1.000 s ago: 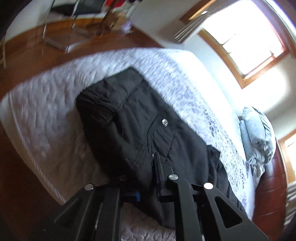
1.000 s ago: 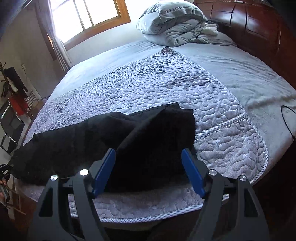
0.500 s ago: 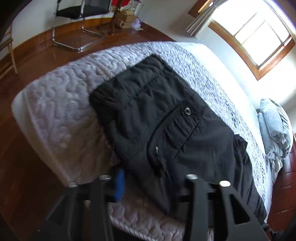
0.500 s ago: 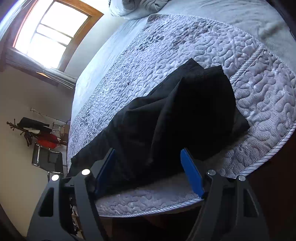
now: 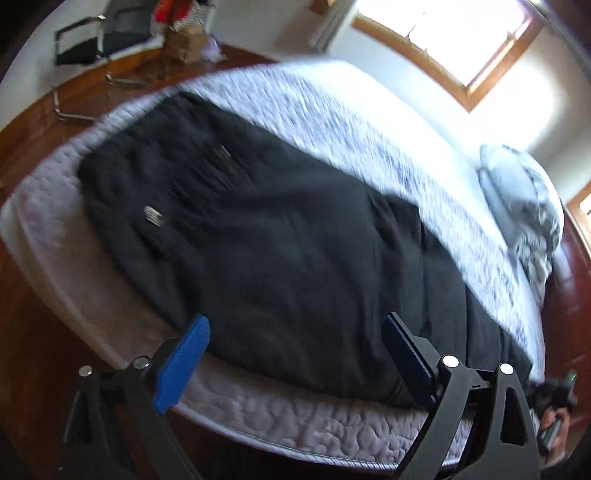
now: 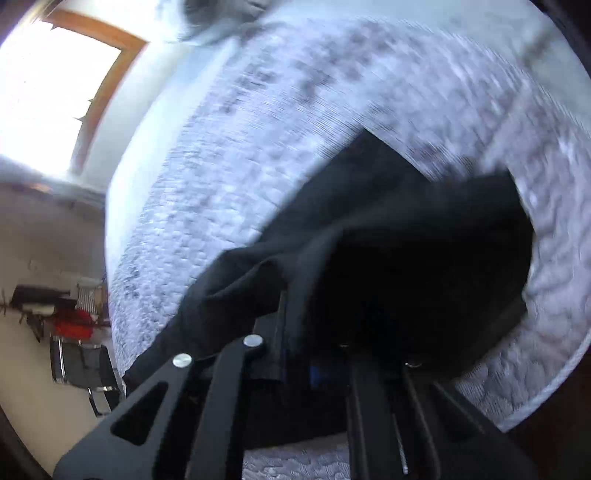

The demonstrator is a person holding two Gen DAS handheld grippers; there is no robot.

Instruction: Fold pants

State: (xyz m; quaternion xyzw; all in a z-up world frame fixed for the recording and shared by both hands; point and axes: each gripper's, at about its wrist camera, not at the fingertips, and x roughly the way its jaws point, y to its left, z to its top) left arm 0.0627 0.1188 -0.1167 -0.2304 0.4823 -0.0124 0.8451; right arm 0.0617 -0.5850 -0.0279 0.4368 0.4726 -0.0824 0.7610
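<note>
Black pants (image 5: 280, 251) lie stretched along the near edge of the quilted bed (image 5: 332, 122), waistband at the left with a metal button (image 5: 153, 216). My left gripper (image 5: 295, 347) is open just above the pants' near edge, holding nothing. In the right wrist view my right gripper (image 6: 314, 354) is shut on a bunched fold of the pants (image 6: 388, 258) near the leg end, with cloth draped over its fingers. Both views are motion-blurred.
A grey pillow and duvet (image 5: 524, 195) lie at the head of the bed. A metal-framed chair (image 5: 96, 40) and boxes stand on the wooden floor beyond the bed's foot. A bright window (image 5: 461, 33) is on the far wall.
My left gripper let go of the waistband, opened and slid right along the pants. My right gripper dropped onto the leg end and closed on the cloth.
</note>
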